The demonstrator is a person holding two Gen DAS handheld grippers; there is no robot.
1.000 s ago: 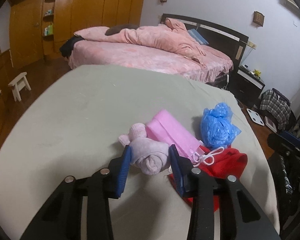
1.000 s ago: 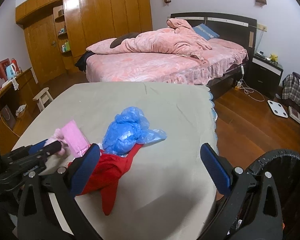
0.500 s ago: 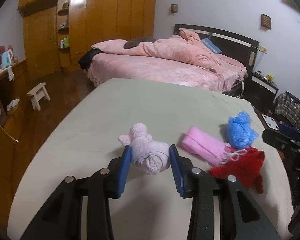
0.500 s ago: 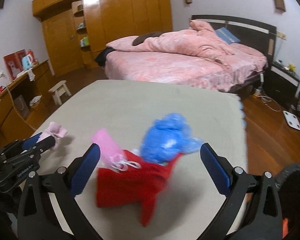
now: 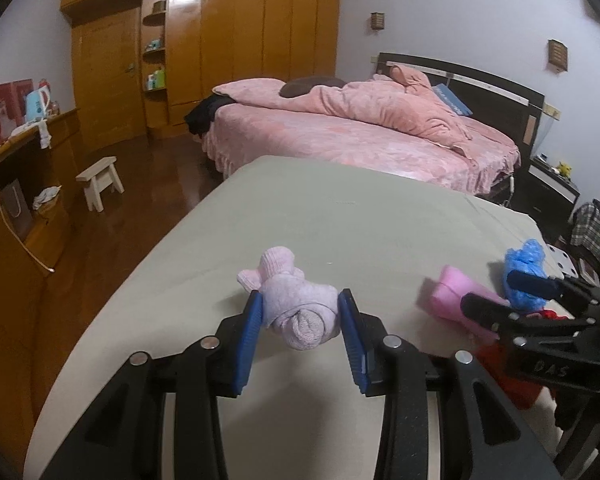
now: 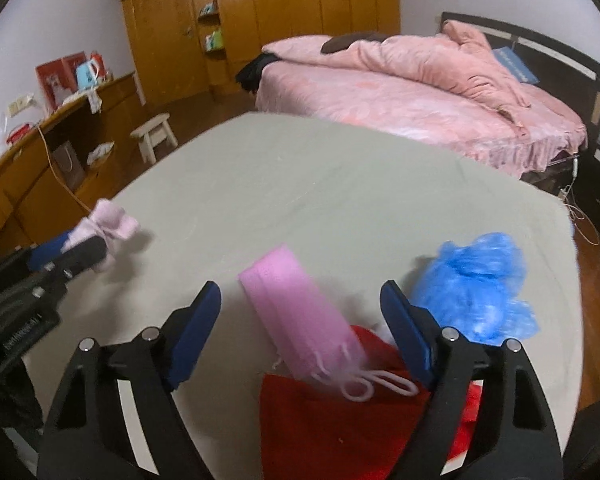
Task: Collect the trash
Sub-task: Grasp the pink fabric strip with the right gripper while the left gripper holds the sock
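Observation:
My left gripper point(image 5: 300, 312) is shut on a rolled pale pink sock point(image 5: 300, 312), held just above the grey-green bed sheet point(image 5: 340, 224). From the right wrist view the sock point(image 6: 108, 228) and the left gripper point(image 6: 68, 252) show at the left. My right gripper point(image 6: 300, 312) hangs over a pink face mask point(image 6: 296, 308) that lies between its jaws, which are closing; the pads stand clear of it. Part of the mask rests on a red cloth point(image 6: 340, 420). A crumpled blue plastic bag point(image 6: 476, 284) lies to the right.
A pink bed point(image 5: 360, 136) with a rumpled duvet stands beyond the sheet. Wooden wardrobes point(image 5: 220, 52) line the far wall, a small stool point(image 5: 100, 180) sits on the floor at left, and a counter point(image 5: 20, 168) runs along the left side.
The left gripper carried the sock leftward, away from the mask and bag. The right gripper swung left over the mask and red cloth, and its jaws have narrowed.

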